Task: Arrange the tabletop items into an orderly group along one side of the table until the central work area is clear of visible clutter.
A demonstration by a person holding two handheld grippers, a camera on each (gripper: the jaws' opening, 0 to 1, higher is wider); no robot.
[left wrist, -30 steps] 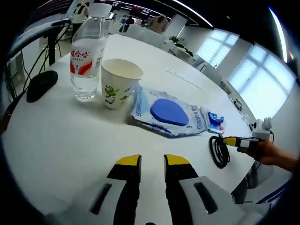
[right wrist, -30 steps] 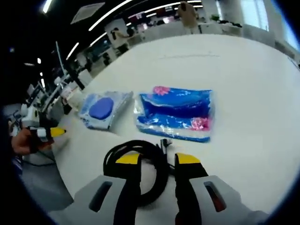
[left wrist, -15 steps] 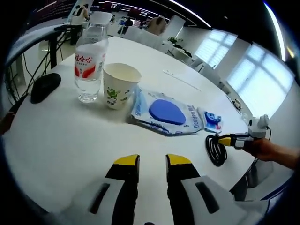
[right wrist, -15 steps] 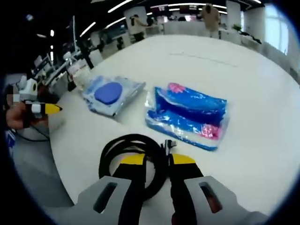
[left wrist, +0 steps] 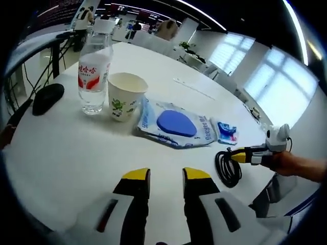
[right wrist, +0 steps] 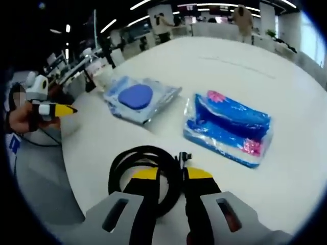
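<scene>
Nearest, the right gripper [right wrist: 171,174] pinches the coiled black cable [right wrist: 145,178] at the table's near edge; keep the pinch firm so the loops stay together. The left gripper [left wrist: 166,175] hovers slightly spread, holding nothing. Farther lie the wipes pack [left wrist: 176,124], paper cup [left wrist: 124,95] and water bottle [left wrist: 94,69].

Right gripper [right wrist: 172,174] clamped, left gripper [left wrist: 166,174] parted.

Left tongs [left wrist: 165,176] hover slightly parted over a white bench [left wrist: 66,153]. Ahead sit a water bottle [left wrist: 94,66], paper cup [left wrist: 124,96] and blue wipes pack [left wrist: 176,125]; farther right, other tongs [left wrist: 240,154] touch a black cable [left wrist: 227,168].
</scene>
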